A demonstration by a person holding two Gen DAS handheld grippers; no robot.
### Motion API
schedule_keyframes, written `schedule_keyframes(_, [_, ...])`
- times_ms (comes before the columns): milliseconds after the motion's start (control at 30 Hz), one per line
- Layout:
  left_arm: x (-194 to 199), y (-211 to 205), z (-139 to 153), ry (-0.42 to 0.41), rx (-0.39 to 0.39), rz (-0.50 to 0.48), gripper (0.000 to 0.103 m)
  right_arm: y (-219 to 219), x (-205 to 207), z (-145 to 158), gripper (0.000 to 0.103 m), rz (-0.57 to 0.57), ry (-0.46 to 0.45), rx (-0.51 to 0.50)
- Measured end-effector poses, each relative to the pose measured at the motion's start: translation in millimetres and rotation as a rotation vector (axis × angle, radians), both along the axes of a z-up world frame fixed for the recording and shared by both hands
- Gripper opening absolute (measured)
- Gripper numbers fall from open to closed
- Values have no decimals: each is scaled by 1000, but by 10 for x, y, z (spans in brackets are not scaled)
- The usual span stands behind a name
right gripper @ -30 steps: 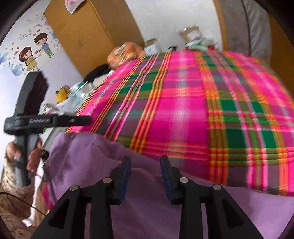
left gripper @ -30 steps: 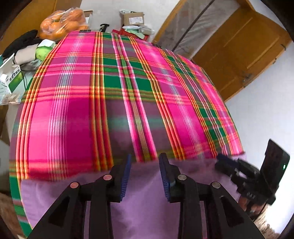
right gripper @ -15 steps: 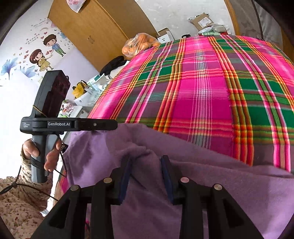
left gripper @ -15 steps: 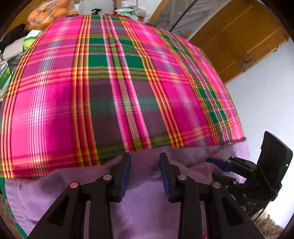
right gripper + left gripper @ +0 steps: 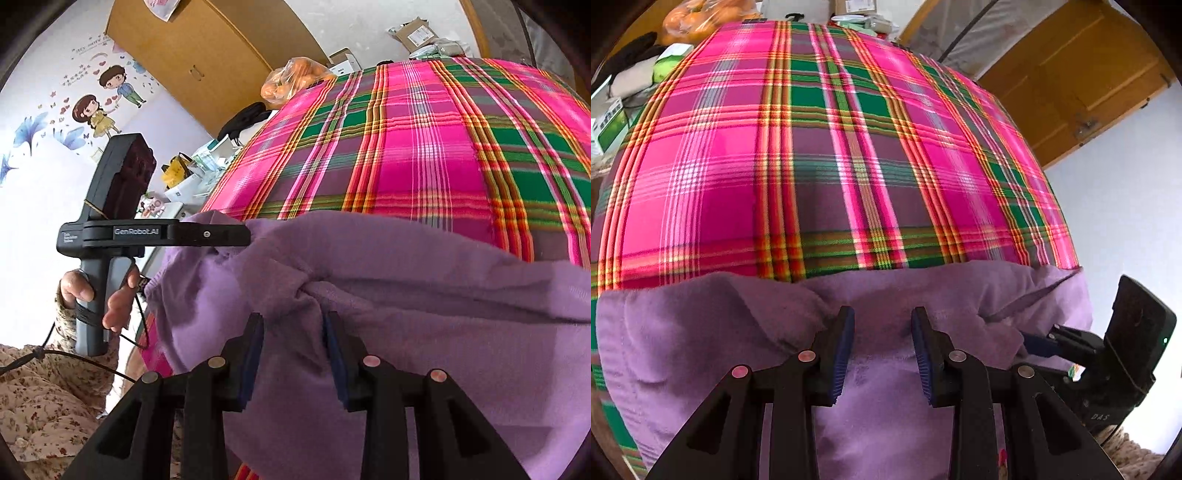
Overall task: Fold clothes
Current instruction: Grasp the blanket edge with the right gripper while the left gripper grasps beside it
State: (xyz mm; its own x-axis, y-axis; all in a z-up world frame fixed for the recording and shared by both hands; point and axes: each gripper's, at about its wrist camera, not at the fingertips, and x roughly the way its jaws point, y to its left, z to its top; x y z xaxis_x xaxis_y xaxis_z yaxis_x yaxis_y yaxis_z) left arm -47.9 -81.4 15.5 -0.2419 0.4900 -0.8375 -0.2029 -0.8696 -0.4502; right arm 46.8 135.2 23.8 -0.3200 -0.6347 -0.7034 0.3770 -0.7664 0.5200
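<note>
**Left wrist view: lilac fleece bunched at the near edge of the plaid bed**

Left wrist view puts the soft lilac fleece garment [image 5: 894, 306] along the near end of the pink-and-green plaid bedspread [image 5: 827, 147], rumpled, with a ridge across its far edge. The left gripper [image 5: 882, 343] hangs over it, jaws parted, fabric lying between the blue pads but not pinched. The right gripper [image 5: 293, 347] is likewise spread, a raised fold of fleece sitting in its gap; whether that fold is nipped at all I cannot tell.

Judgement: a clean fold wants both grippers to bite one layer near the hem, level with each other, then draw the cloth taut before laying it over. Thick fleece may slip from a shallow pinch.

Right wrist view alone shows the person's hand [image 5: 110, 295] on the left gripper's grey handle, a floral sleeve, and the wall stickers. Left wrist view alone shows the wooden door [image 5: 1071, 85] and the garment's right corner.
</note>
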Motion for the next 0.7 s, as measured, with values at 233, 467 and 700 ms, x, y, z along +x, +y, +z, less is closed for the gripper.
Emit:
schedule_keyframes(233, [60,26,-1,21,-34,3,33,-49,38,-13,35,4,-1,-9])
schedule_keyframes(467, [93,3,2,24,-43,26,33,54,-82,211,35,-56,95,-16])
schedule_keyframes(700, [128,45,-7,38,-66,41,33,-187,-317,-17,35,-16,32,-29])
